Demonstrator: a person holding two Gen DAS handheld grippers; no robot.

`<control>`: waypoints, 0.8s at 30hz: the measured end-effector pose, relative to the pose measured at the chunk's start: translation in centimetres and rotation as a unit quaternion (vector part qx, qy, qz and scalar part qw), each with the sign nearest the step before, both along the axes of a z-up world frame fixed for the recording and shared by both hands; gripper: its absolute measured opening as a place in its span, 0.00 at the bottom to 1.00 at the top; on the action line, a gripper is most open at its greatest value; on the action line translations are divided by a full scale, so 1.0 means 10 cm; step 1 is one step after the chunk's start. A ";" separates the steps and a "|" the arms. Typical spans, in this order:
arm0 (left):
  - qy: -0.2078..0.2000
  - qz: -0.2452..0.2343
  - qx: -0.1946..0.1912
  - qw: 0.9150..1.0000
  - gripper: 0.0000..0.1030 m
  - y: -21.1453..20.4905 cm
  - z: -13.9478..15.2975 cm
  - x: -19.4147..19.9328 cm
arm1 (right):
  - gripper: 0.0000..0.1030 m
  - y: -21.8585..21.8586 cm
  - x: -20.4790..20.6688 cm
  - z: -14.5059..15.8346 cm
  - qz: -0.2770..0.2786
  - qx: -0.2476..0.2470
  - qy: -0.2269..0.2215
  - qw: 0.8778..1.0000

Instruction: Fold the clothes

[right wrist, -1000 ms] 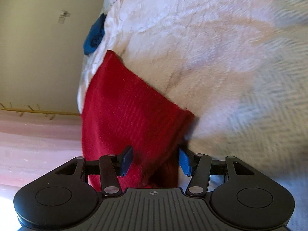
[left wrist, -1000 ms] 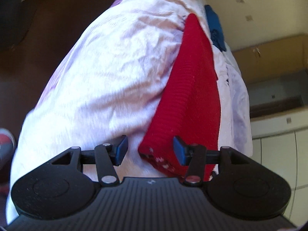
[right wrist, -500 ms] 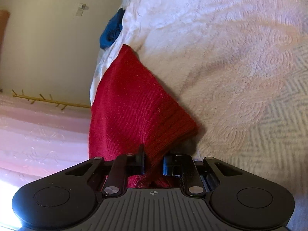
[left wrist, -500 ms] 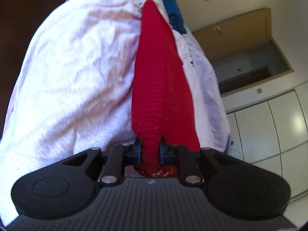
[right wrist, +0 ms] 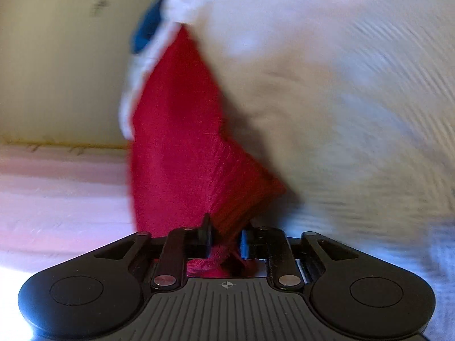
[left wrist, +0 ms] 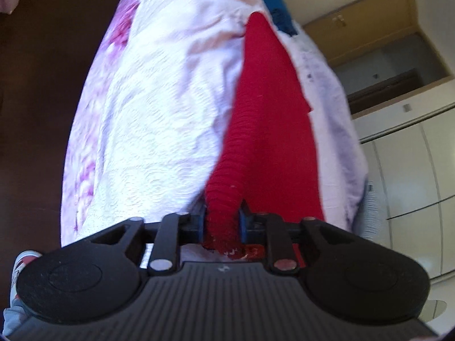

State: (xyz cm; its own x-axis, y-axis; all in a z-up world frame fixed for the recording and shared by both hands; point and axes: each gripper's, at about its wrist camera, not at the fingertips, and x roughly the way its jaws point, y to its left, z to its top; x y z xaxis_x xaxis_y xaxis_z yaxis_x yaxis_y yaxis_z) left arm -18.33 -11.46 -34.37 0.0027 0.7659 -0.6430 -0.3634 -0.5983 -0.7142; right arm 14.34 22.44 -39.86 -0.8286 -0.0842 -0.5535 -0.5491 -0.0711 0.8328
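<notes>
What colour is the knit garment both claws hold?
Solid red knit garment, ribbed; clearest in the left wrist view.

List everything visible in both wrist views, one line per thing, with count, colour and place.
red knit garment: one, red, lying on the bed, near corners pinched in both grippers
bedspread: one, white with pink patches, covering the bed
blue cloth: one, blue, far end of the bed beyond the garment
cupboards: white doors, against the wall on the right in the left wrist view
shoe: one, white and red, lower left on the dark floor
left gripper: one, black, shut on the garment
right gripper: one, black, shut on the garment
</notes>
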 end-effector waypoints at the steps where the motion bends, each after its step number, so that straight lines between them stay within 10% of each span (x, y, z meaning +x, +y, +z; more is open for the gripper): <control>1: 0.005 -0.005 -0.001 1.000 0.22 0.03 0.02 -0.01 | 0.27 0.04 0.02 -0.01 0.000 -0.002 0.003 1.000; 13: 0.082 -0.113 -0.025 0.990 0.38 -0.01 0.41 -0.16 | 0.42 0.40 0.26 0.33 0.044 0.075 -0.018 0.996; 24: 0.031 -0.142 -0.008 0.989 0.34 0.27 0.07 -0.30 | 0.53 0.45 0.14 0.14 0.046 0.041 0.026 0.998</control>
